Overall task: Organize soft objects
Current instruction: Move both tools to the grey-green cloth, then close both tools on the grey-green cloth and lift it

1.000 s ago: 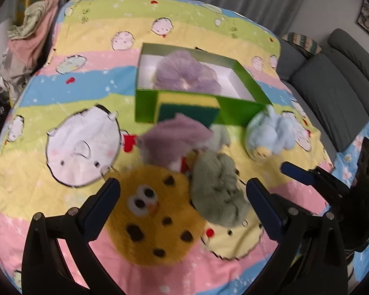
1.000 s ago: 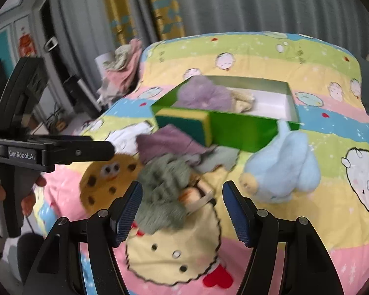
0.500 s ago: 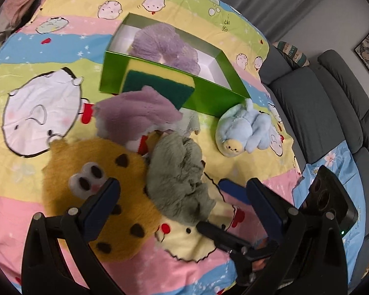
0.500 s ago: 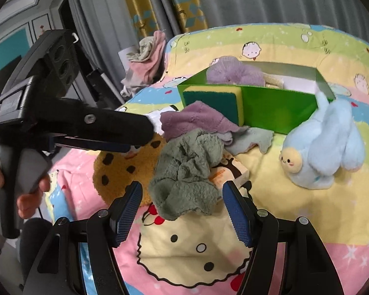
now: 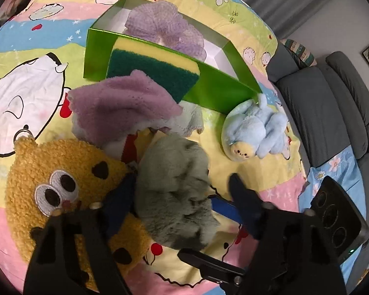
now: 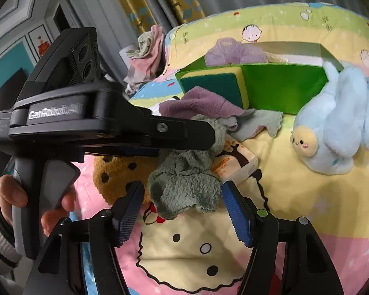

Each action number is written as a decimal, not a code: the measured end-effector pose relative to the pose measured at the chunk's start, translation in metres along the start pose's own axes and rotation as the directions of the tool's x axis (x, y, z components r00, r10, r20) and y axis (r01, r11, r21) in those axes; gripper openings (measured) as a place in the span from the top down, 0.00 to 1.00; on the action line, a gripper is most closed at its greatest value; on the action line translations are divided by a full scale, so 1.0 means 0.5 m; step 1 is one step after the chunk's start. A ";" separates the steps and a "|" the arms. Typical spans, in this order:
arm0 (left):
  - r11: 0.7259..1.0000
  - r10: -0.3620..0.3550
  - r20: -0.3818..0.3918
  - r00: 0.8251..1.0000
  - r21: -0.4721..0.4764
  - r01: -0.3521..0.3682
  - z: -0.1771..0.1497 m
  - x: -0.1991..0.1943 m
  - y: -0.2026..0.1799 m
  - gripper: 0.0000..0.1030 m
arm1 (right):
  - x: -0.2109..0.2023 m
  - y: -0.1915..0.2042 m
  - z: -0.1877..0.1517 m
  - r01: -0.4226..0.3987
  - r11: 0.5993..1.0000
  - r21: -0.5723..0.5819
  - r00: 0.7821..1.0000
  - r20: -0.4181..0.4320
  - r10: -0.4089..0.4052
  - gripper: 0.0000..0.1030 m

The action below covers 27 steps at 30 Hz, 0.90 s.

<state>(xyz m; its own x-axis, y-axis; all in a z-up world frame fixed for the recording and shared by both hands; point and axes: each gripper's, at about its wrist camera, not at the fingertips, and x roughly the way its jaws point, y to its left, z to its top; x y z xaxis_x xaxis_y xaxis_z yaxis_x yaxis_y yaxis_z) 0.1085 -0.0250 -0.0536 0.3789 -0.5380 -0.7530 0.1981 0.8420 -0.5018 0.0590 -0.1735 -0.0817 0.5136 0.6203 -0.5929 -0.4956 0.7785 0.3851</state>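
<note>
A crumpled grey-green cloth [image 5: 177, 196] [image 6: 187, 184] lies on the bed between a yellow cookie plush [image 5: 61, 186] and a light blue plush [image 5: 255, 132] [image 6: 337, 132]. My left gripper [image 5: 179, 191] is open, its jaws on either side of the cloth. My right gripper [image 6: 184, 211] is open, its jaws flanking the cloth's near edge. A purple cloth [image 5: 120, 103] lies behind it. A green box [image 5: 216, 83] [image 6: 278, 86] holds a purple fluffy item [image 5: 167, 24]; a yellow-green sponge [image 5: 155, 68] leans on its front.
A small orange-and-white packet [image 6: 233, 162] lies under the grey-green cloth. A pale green cloth [image 6: 263, 123] lies by the box. A grey sofa [image 5: 332, 103] stands right of the bed. Clothes [image 6: 145, 51] are piled at the far bed corner.
My left gripper has come down and forward over the grey-green cloth, its jaws narrowing around it. My right gripper has moved closer to the cloth's near edge.
</note>
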 end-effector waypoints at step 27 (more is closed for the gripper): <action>0.996 0.023 0.085 0.996 0.083 -0.030 -0.052 -0.095 -0.053 0.75 | -0.044 0.050 -0.002 -0.092 0.994 -0.059 0.990 0.106 0.098 0.81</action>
<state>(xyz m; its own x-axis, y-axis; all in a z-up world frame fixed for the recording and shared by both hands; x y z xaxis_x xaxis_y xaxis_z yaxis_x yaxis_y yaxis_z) 0.0617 -0.0227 -0.0155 0.4592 -0.5128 -0.7253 0.2605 0.8584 -0.4419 0.0347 -0.1677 -0.0597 0.5337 0.7003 -0.4740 -0.5811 0.7109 0.3961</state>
